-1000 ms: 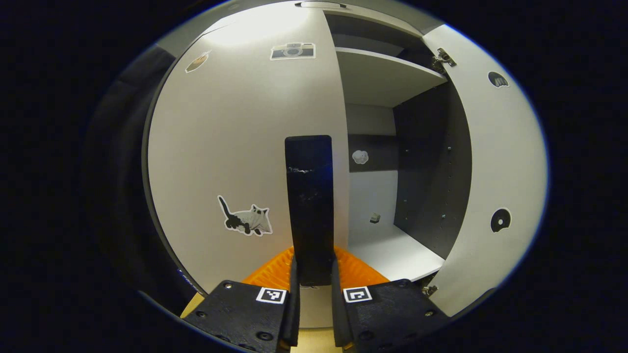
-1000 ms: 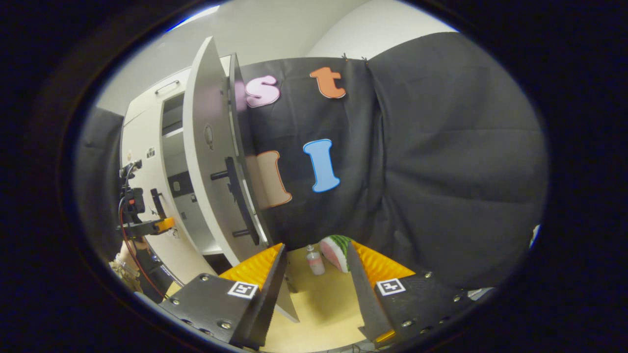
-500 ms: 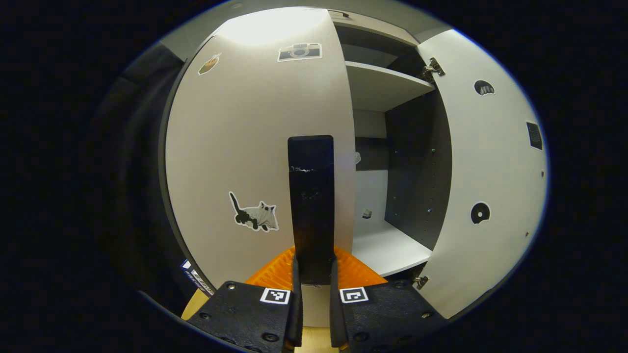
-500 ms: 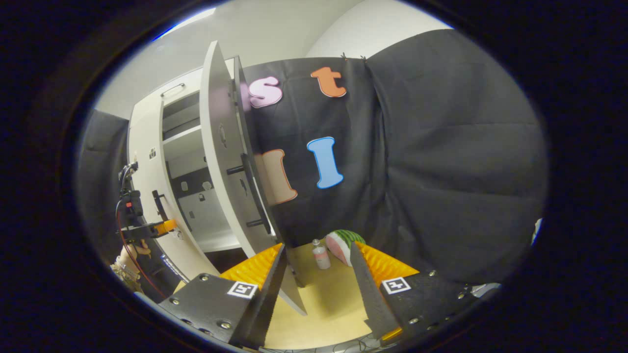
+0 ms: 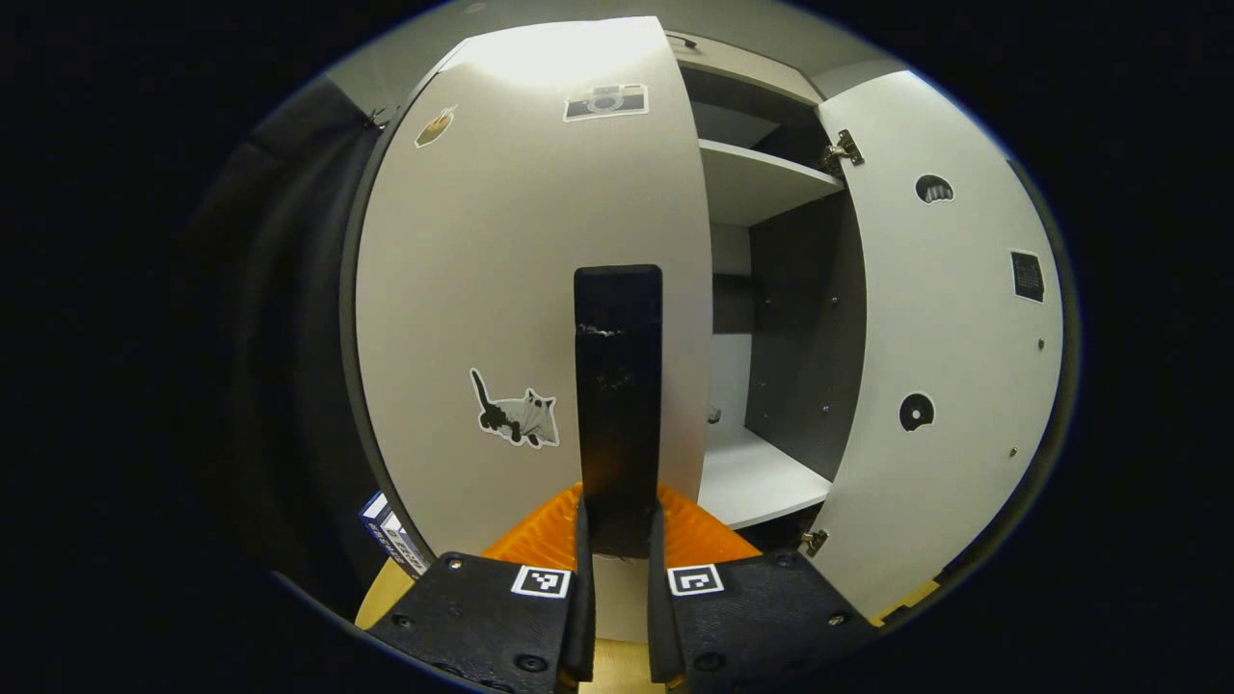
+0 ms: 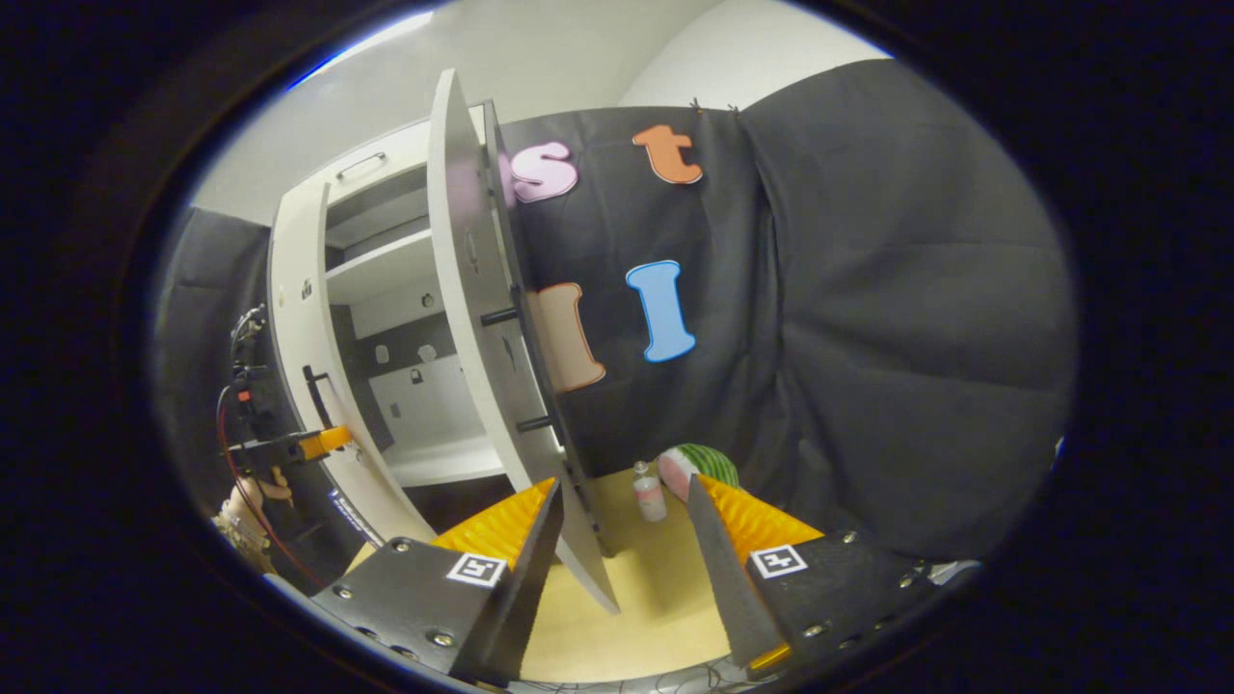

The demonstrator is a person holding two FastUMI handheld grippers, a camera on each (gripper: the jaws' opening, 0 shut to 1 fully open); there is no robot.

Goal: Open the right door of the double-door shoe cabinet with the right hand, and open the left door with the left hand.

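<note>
Left gripper (image 5: 617, 578) pinches the left door's black handle (image 5: 618, 386); right gripper (image 6: 625, 554) spread; no legible writing.

Small bottle (image 6: 652, 495) beside watermelon slice (image 6: 700, 467)

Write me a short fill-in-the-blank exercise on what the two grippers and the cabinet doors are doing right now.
1. The left gripper is shut on the left door's black ____.
2. The right gripper has its fingers ____, holding nothing.
3. The right door stands ____.
4. The sticker low on the left door shows a ____.

Missing words: handle; open; open; cat
</note>
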